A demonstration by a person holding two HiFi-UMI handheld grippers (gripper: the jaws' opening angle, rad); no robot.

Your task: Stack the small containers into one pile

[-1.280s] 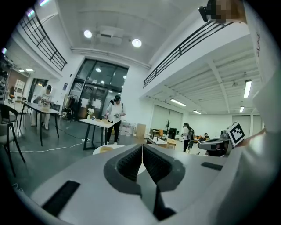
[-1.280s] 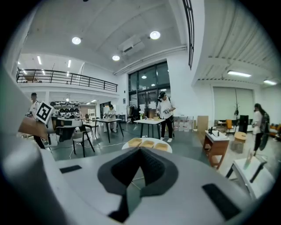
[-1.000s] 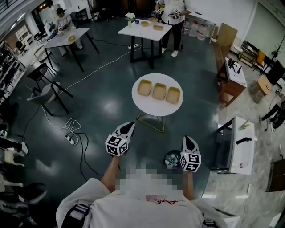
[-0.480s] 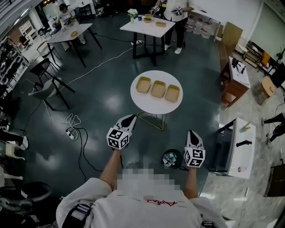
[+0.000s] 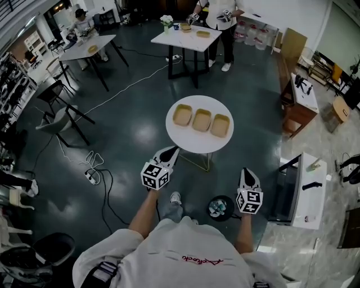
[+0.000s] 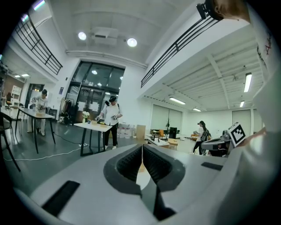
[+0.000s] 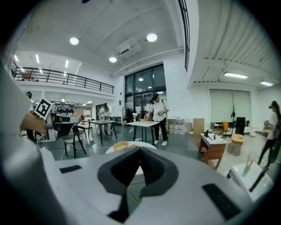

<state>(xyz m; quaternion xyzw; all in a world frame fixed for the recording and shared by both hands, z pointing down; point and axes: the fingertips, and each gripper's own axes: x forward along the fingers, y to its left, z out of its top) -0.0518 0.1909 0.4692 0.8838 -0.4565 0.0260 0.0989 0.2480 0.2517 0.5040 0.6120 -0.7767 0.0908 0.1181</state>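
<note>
- Lying in a slanting row at the centre of the head view, three tan containers are seen on a round white counter [image 5: 198, 145]: a left container [image 5: 182, 115], a middle container [image 5: 201, 120] and a right container [image 5: 220, 125]. They are set just beside one another, and none is stacked.
- The left gripper [image 5: 171, 152] is held just below the counter's lower left edge, apart from it. Its jaws are closed together, and nothing is held between them in the left gripper view.
- The right gripper [image 5: 247, 172] is held at the lower right, farther from the counter. Its jaws are likewise pressed together and nothing is gripped.
- Both grippers are pointed toward the counter, over the dark floor.
- A bin [image 5: 220, 207] is seen on the floor near the right gripper, and a cable [image 5: 100, 175] is trailed across the floor at the left.
- At the top of the frame, a square counter [image 5: 185, 37] is attended by a standing person [image 5: 218, 17].
</note>
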